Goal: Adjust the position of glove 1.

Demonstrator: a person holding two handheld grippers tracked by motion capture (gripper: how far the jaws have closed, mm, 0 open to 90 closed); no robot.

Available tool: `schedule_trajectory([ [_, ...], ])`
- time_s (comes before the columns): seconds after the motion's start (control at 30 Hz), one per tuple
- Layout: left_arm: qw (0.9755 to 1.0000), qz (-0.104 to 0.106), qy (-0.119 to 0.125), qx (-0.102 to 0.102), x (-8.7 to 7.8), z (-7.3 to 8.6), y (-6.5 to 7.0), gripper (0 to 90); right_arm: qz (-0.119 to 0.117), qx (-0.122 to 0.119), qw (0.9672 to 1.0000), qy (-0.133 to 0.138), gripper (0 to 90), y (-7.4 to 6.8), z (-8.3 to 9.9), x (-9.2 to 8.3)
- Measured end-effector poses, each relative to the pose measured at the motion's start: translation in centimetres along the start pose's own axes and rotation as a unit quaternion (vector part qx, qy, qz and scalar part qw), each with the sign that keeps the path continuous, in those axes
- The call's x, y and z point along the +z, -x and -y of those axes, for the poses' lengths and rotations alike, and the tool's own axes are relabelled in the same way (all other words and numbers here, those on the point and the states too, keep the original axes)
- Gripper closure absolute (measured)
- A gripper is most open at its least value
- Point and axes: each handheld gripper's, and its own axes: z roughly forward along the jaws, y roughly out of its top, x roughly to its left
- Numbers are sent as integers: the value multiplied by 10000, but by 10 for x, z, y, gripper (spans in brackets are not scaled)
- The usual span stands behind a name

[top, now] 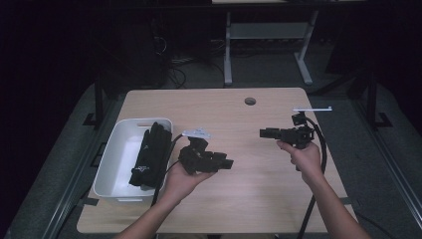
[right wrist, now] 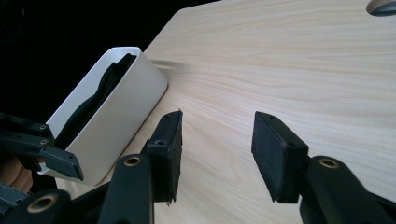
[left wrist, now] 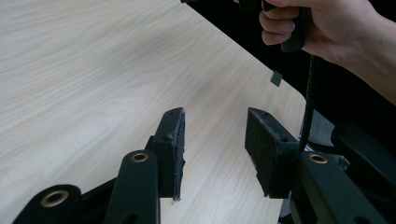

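Holding both grippers empty over the bare wooden table point(top: 239, 189), facing one another across its middle. Showing the left gripper point(left wrist: 214, 140) with jaws standing apart and nothing but tabletop between the pads; showing the right gripper point(right wrist: 217, 144) likewise parted, gripping nothing. Sitting at the table's left edge, the white bin point(top: 110, 164), with the dark folded cloth point(top: 151, 154) lying inside along its right wall, partly draped over the rim and reaching up toward the far end. Seeing the same bin point(right wrist: 119, 105) from the right gripper view, the cloth point(right wrist: 95, 95) tucked down within it, and the left gripper's jaws poking in at the lower left. Judging the stowing of the cloth as done or nearly done, with no other loose item lying on the tabletop to be collected. Remaining, perhaps, only tucking the overhanging fold fully below the rim. Hovering close to the bin, the left hand point(top: 181, 181); hanging well apart from it, the right hand point(top: 303, 157).
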Motion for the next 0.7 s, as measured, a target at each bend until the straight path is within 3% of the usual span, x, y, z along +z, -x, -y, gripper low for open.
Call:
schedule_trajectory([
  [0.7,9999,150,-64,-3,16,0,3,548,-56,209,9997,113,484,20,20,-18],
])
